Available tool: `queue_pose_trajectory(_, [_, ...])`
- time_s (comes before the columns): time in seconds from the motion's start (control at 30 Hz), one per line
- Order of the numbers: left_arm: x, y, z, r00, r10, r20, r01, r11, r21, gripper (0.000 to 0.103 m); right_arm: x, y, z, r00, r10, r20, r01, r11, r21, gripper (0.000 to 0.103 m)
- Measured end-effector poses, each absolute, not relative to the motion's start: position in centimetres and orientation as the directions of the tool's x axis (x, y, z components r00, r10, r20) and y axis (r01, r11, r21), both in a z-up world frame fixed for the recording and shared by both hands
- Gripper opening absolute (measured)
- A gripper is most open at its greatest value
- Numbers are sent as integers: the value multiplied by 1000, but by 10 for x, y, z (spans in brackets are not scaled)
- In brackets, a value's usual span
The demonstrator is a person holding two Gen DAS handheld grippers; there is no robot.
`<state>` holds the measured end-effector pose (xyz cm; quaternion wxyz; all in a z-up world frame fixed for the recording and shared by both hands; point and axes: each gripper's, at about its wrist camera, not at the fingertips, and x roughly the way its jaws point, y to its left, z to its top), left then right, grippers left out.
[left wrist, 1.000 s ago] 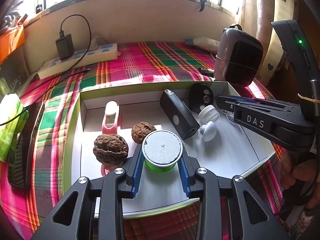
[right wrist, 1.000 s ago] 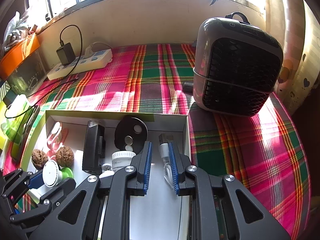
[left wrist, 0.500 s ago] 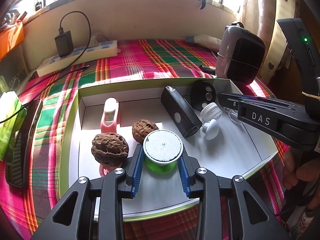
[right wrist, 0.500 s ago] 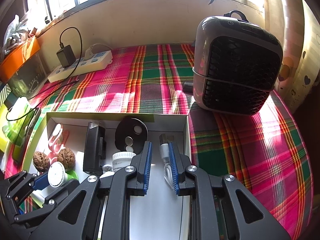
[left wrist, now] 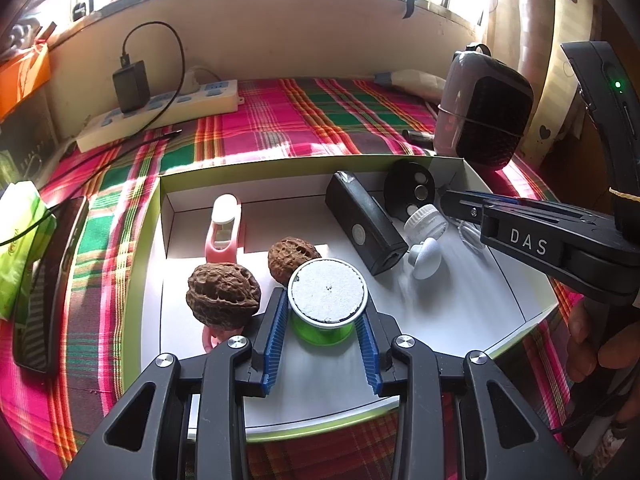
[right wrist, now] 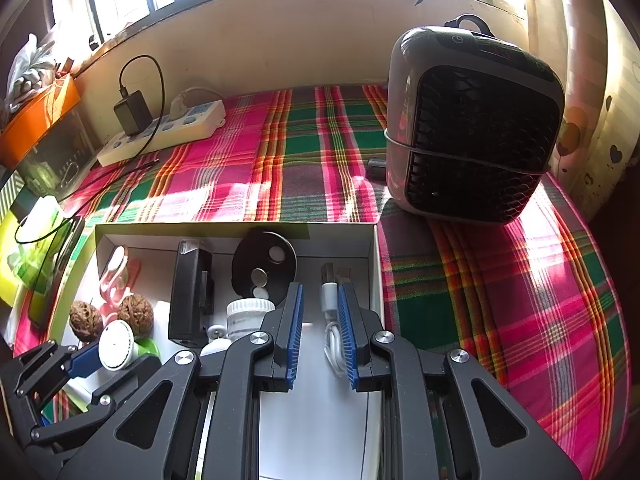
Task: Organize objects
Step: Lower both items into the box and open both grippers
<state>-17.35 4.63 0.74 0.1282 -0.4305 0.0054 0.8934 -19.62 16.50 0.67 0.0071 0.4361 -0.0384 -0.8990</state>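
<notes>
A shallow white box (left wrist: 280, 160) with a green rim lies on the plaid cloth. Near its front a green spool (left wrist: 326, 294) with a white top stands between the blue pads (left wrist: 276, 320) of my left gripper (left wrist: 323, 304). The pads touch its sides while the jaws are opening. Beside it lie two walnuts (left wrist: 222, 294) (left wrist: 294, 258) and a pink holder (left wrist: 224, 228). My right gripper (right wrist: 320, 320) hovers shut over the box's right end. A white USB cable (right wrist: 330, 300) lies under its narrow gap, not pinched.
Inside the box also lie a black block (left wrist: 364, 228), a black disc (left wrist: 408, 192), a white jar (left wrist: 426, 220) and a white knob (left wrist: 426, 258). A dark fan heater (right wrist: 472, 128) stands right of the box, and a power strip (right wrist: 160, 132) lies at the back left. A phone (left wrist: 48, 280) lies left of the box.
</notes>
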Motion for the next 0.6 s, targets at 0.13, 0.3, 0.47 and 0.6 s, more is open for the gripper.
queue_pose_trajectory(0.13, [-172,45,8,-595,220,-773,-230,-968,-100,34,-193,164,7,-617,-52,-785,-16,-997,79,19])
queue_pose_trajectory(0.3, [-166,46,15,-612,211,-762,-230,-970,-83,35,-185,164,9,-623,-54,-780,-11,-997,78,19])
queue_pose_trajectory(0.47, [-158,44,21,-622,209,-755,-225,-971,-83,36,-172,160,16,-640,-58,-766,0,-997,75,33])
queue_pose_trajectory(0.6, [-152,43,24,-625,204,-754,-222,-972,-79,36,-162,157,21,-651,-60,-757,5,-997,74,33])
